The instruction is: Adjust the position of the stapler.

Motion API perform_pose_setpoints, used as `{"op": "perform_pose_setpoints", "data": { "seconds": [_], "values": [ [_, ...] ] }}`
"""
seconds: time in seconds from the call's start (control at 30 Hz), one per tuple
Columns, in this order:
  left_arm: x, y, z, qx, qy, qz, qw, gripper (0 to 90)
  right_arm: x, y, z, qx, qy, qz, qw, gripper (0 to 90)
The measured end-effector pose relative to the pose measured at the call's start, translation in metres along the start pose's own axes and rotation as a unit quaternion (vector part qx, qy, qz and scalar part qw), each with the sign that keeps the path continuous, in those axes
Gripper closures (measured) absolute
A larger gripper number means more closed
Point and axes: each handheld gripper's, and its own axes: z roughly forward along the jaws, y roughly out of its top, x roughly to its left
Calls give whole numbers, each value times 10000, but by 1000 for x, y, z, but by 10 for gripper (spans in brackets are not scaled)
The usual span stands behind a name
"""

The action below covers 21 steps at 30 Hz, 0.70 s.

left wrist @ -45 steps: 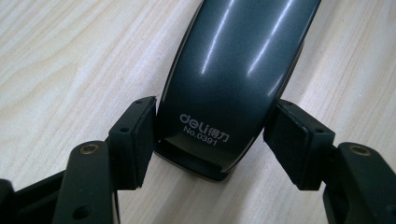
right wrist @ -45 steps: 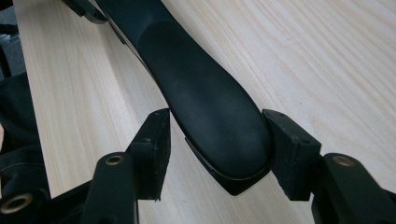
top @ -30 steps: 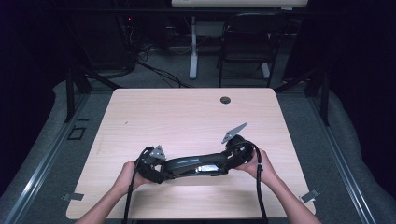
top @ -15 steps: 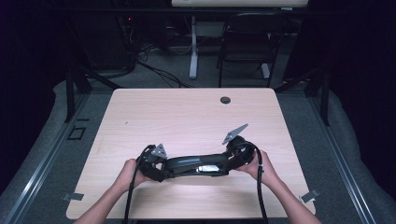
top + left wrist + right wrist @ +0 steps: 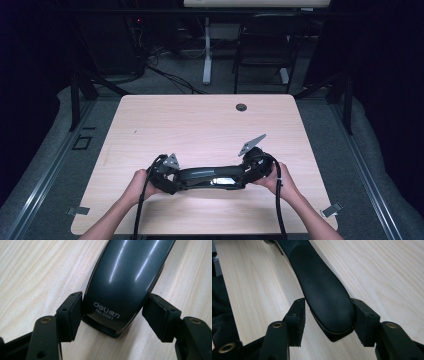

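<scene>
The left gripper [image 5: 167, 175] sat in the lower left of the high view, its jaws closed on the glossy grey end of a long stapler [image 5: 210, 177]. In the left gripper view both pads [image 5: 71, 315] pressed the sides of that end [image 5: 125, 282], which bore the marking "deli No.0391"; its far part was cut off by the top edge. The stapler lay flat on the wooden surface [image 5: 200, 125], low and centre in the high view, partly masked by both tools. The right gripper [image 5: 250, 172] held the opposite, matte black end [image 5: 324, 297]. There the right-hand pad [image 5: 364, 320] touched it; contact at the left-hand pad [image 5: 297, 320] was hard to make out. A dark patch at that view's left edge could not be identified.
</scene>
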Motion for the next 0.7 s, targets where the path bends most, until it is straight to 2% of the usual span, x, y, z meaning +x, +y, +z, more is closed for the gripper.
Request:
{"op": "perform_pose_setpoints", "data": {
  "seconds": [0.27,0.4,0.47,0.53,0.6,0.7],
  "values": [
    [-1,0,0,15,46,-21,10000,335,0,0,0,17,-22,-82,10000,485],
    [-2,-1,-1,-88,64,-213,9997,317,1,-1,0,-30,-51,-58,10000,479],
    [-3,-1,-2,-121,112,-238,9996,246,1,-2,0,-40,-6,1,10000,429],
    [-4,-2,-6,-239,180,-367,9989,178,4,-5,1,-25,-123,-19,9999,371],
    [-5,-4,-8,-264,192,-387,9987,145,6,-8,0,-14,-174,-4,9998,304],
    [-7,-5,-13,-348,244,-423,9982,121,6,-16,-4,-7,-291,36,9996,262]
  ]
}}
